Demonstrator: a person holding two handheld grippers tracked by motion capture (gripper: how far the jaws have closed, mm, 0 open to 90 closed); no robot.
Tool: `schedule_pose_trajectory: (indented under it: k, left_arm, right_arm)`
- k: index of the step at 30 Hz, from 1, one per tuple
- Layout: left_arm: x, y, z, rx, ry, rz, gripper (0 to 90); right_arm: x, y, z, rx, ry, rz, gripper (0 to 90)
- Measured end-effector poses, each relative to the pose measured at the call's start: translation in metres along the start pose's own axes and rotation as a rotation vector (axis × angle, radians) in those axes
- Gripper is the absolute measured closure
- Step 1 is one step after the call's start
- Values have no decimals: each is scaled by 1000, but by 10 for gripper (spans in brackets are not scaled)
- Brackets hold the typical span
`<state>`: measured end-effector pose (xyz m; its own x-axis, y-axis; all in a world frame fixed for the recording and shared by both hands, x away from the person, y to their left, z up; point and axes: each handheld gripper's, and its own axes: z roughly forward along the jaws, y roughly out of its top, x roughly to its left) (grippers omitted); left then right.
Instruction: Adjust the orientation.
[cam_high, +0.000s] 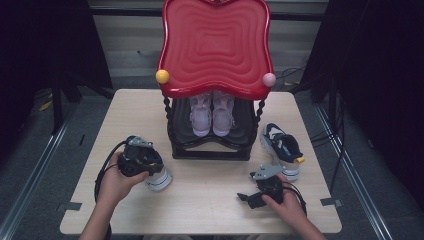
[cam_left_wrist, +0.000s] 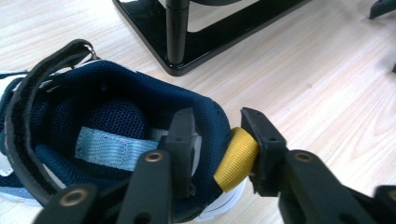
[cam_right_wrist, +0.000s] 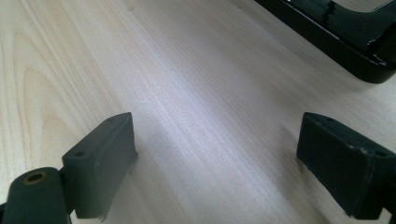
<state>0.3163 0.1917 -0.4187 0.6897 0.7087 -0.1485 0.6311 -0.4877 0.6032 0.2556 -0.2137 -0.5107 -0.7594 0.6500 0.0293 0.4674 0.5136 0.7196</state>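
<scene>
A navy and white sneaker (cam_left_wrist: 107, 116) lies on the wooden table (cam_high: 210, 200) at the front left. My left gripper (cam_left_wrist: 217, 135) is shut on its heel. One jaw sits inside the collar and the other presses the yellow pull tab (cam_left_wrist: 238, 158). In the high view the left gripper (cam_high: 141, 159) covers most of this sneaker (cam_high: 160, 179). The matching sneaker (cam_high: 283, 148) lies to the right of the rack. My right gripper (cam_high: 246, 198) rests low at the front right. It stands open over bare wood (cam_right_wrist: 215, 154) with nothing between its jaws.
A black shoe rack (cam_high: 210, 150) with a red wavy top (cam_high: 215, 45) stands at the middle back and holds a pair of pale pink sandals (cam_high: 212, 114). Its base (cam_left_wrist: 187, 51) lies just beyond the held sneaker, and its corner (cam_right_wrist: 336, 28) lies ahead of the right gripper.
</scene>
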Motion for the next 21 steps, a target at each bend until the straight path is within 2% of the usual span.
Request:
schedule_pose_trajectory:
  k: [3,8,11,15,21]
  left_arm:
    - [0,2,-1,-8,23,5,555]
    - [2,1,-4,-7,26,3,489]
    - [3,1,-6,-6,17,2,475]
    - [2,3,-8,4,29,15,469]
    - [2,9,-8,52,24,52,454]
  right_arm:
    - [0,0,0,0,0,1,110]
    - [0,0,0,0,0,-2,110]
    - [0,0,0,0,-1,-2,110]
    - [0,0,0,0,-1,0,110]
    - [1,0,-1,-1,-3,-1,111]
